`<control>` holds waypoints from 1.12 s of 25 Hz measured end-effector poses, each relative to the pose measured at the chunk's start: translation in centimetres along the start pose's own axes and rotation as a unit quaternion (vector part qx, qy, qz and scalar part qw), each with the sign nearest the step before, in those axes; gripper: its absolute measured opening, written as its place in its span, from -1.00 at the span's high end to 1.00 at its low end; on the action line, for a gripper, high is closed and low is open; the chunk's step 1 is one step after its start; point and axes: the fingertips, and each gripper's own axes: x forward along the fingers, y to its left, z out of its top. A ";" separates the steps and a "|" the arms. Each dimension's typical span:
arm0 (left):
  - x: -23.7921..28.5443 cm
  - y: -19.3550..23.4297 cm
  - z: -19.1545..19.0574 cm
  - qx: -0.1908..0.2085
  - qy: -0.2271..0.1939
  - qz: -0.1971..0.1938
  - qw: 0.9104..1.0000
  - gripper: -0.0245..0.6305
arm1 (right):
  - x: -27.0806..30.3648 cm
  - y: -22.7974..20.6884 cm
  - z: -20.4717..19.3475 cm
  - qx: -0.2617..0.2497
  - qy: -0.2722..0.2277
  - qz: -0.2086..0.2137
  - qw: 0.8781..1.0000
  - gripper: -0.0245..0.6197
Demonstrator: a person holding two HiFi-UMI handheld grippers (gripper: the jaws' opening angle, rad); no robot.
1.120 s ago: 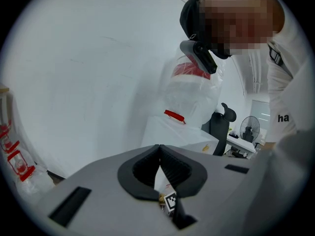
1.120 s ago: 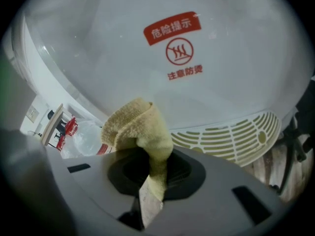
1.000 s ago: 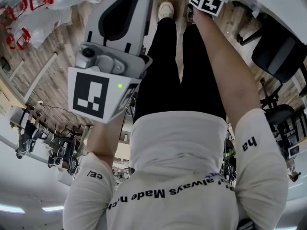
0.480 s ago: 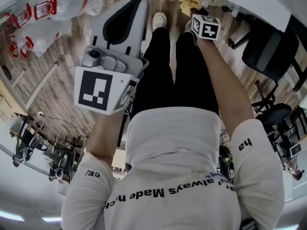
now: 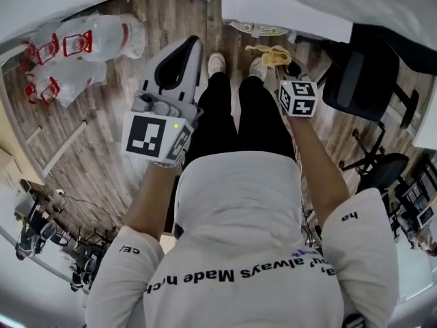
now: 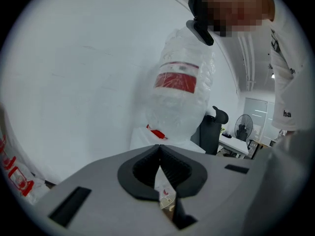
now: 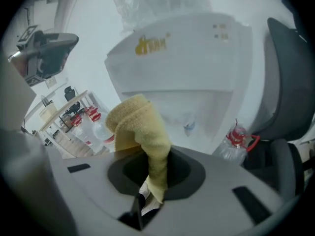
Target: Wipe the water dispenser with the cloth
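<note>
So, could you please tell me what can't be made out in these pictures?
Right gripper view: the yellow print on the water dispenser is too blurred to read.
Head view: the dispenser is largely cut off by the top edge.
Head view: the fingers of the right gripper are hidden behind its marker cube.
Both views: whether the cloth touches the dispenser; depth is unclear.
</note>
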 end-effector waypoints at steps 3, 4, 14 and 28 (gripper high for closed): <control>-0.1 -1.1 1.5 0.008 -0.002 -0.004 1.000 0.87 | -3.9 0.0 2.0 -0.006 -0.013 -0.001 1.000 0.73; -0.2 -1.6 2.0 0.011 -0.003 -0.006 1.000 0.87 | -5.2 0.0 2.7 -0.007 -0.019 0.000 1.000 0.73; -1.3 -5.7 7.4 0.033 -0.026 -0.027 0.999 0.87 | -16.7 1.1 14.5 -0.017 -0.130 0.000 0.991 0.73; -4.3 -11.6 15.6 0.060 -0.096 -0.049 0.992 0.86 | -29.7 3.0 26.1 -0.044 -0.245 0.008 0.969 0.73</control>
